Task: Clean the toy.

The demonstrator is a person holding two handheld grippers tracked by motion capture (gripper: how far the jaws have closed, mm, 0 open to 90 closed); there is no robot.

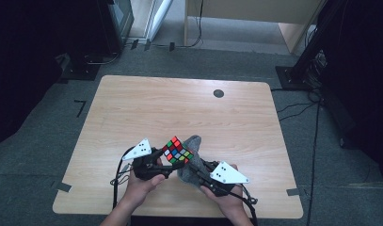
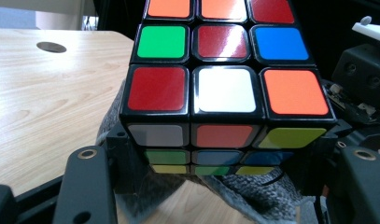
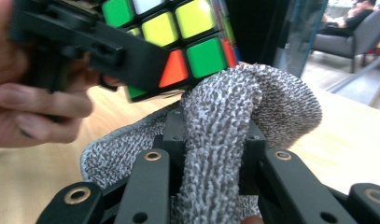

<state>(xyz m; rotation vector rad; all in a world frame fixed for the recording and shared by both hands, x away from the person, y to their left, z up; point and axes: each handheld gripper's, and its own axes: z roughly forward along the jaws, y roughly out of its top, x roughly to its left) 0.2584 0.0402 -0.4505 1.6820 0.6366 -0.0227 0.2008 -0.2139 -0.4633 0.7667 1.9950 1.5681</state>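
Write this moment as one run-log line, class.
left gripper: shut on puzzle cube | right gripper: shut on grey cloth | cloth touching cube, above table

Left gripper (image 1: 166, 165) body: black, blocky housing with flat link arms.
Right gripper (image 1: 196, 170) body: black, same build.
Top plates: grey three-cornered plate on each gripper, marked with small dark dots.
Fasteners: brass-coloured ringed holes in the black jaw links, seen in both gripper views.
Cables: black, trailing back from each gripper.
Forearms: bare; apparently no sleeves, though the frame edge cuts them short.
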